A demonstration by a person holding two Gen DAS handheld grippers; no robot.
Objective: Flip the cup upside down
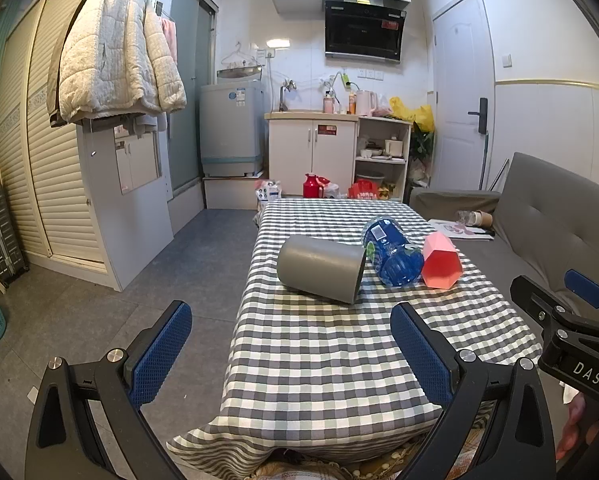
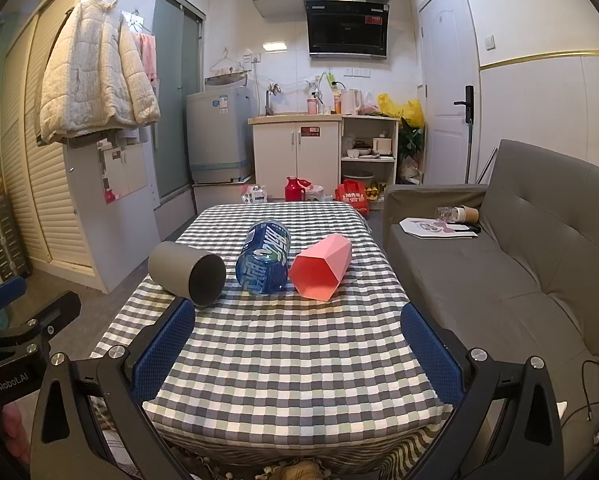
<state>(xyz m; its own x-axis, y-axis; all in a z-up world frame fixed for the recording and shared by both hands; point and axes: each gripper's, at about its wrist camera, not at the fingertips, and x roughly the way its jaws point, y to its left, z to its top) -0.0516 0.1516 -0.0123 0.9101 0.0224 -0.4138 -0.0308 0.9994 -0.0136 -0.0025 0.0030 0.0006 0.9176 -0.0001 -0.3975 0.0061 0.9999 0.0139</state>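
Both grippers are held low at the near edge of the desk [image 2: 283, 360], pointing forward and roughly level across its checked cloth, each with its blue-padded fingers spread wide and nothing between them. The left gripper [image 1: 291, 356] sits at the near left corner, its left finger [image 1: 161, 354] out over the floor and its right finger [image 1: 421, 354] over the cloth; in the right wrist view its body shows at the far left edge. The right gripper [image 2: 299, 354] is just beside it on the right, its fingers reaching over the near part of the cloth, and its body with the person's hand [image 1: 575, 428] below it shows at the right edge of the left wrist view. Three things lie on their sides in a row across the middle of the desk, well ahead of both grippers. The grey cup [image 2: 187, 268] is on the left, near the left edge, with its open mouth turned toward the right gripper. The blue bottle [image 2: 265, 258] lies in the middle, just beside the grey cup. The pink cup [image 2: 321, 266], faceted, lies on the right with its open mouth toward the cameras, close against the bottle. A grey sofa [image 2: 519, 272] stands along the right side of the desk.
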